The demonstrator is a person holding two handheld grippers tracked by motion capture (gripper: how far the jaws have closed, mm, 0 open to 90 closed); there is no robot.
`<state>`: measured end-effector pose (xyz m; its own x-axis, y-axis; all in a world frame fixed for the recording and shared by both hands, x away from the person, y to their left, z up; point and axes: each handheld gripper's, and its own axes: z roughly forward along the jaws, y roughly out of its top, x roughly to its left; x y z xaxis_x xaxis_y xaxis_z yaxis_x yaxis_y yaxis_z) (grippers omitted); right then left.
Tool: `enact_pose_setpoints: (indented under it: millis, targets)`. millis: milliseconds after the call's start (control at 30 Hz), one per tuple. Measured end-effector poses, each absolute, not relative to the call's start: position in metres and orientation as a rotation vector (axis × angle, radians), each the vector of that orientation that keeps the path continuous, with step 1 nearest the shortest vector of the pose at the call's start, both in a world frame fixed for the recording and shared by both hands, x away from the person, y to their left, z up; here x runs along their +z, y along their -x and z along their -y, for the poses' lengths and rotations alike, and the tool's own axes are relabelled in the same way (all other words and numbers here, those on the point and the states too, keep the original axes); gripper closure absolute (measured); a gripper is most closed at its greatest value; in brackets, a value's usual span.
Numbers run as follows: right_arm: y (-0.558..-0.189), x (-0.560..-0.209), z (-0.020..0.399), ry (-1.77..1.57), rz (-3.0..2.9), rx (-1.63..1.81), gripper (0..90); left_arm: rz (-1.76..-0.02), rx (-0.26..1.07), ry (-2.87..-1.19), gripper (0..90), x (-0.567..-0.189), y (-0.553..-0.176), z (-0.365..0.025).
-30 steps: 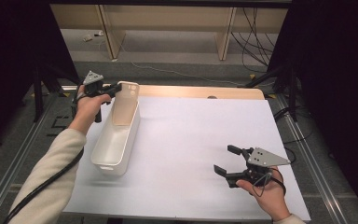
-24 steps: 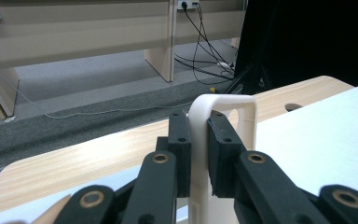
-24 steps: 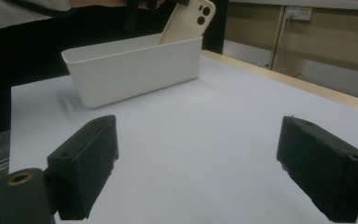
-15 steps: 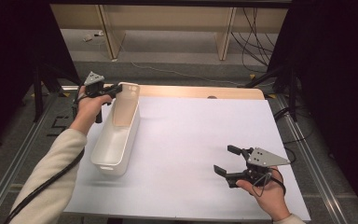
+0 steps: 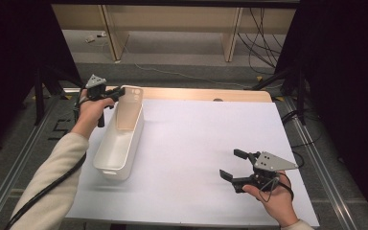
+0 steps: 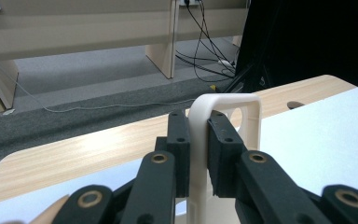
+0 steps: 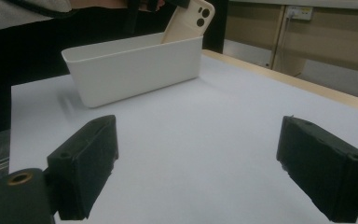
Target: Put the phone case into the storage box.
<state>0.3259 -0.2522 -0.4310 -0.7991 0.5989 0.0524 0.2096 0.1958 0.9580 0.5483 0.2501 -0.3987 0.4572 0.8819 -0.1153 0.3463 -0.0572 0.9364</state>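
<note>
A cream phone case stands upright on edge inside the far end of a long white bin. My left gripper is shut on the case's top rim; in the left gripper view its black pads press on both sides of the thin cream edge. My right gripper rests low over the white mat at the near right, open, with nothing between its pads. From there the bin and the case with its camera holes lie ahead.
A white mat covers most of the wooden table. Metal rails run along both table sides. Beyond the far edge are grey floor, cables and wooden furniture legs. Dark screens flank the table.
</note>
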Motion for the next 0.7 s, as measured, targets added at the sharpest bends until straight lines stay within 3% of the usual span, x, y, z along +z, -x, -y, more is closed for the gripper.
enact_pose_setpoints:
  millis: [700]
  targets:
    - [-0.3289, -0.4321, 0.252, -0.719, -2.134, 1.639, 13.9, -1.104, 0.639, -1.682, 75.4, -0.4012, -0.5513, -0.25]
